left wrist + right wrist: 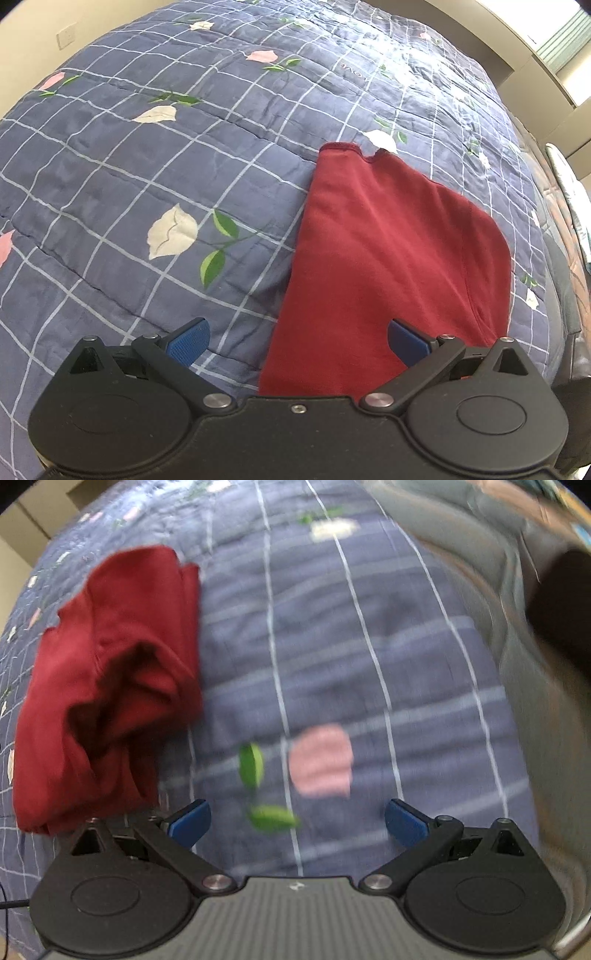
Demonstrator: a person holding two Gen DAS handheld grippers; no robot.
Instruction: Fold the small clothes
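A dark red garment (388, 258) lies on a blue checked quilt with flower prints (147, 166). In the left wrist view it is flat, folded over itself, its hem at the top. My left gripper (299, 338) hovers open over the garment's near left edge, nothing between its blue pads (186, 341). In the right wrist view the same garment (107, 686) looks bunched and creased at the left. My right gripper (297, 819) is open over bare quilt (332, 664) to the right of the cloth. That view is motion-blurred.
The quilt covers the whole bed. A grey blurred mass (535, 664), maybe a pillow or bedding, sits at the right of the right wrist view. Cream walls and a window (561, 40) lie beyond the bed's far edge.
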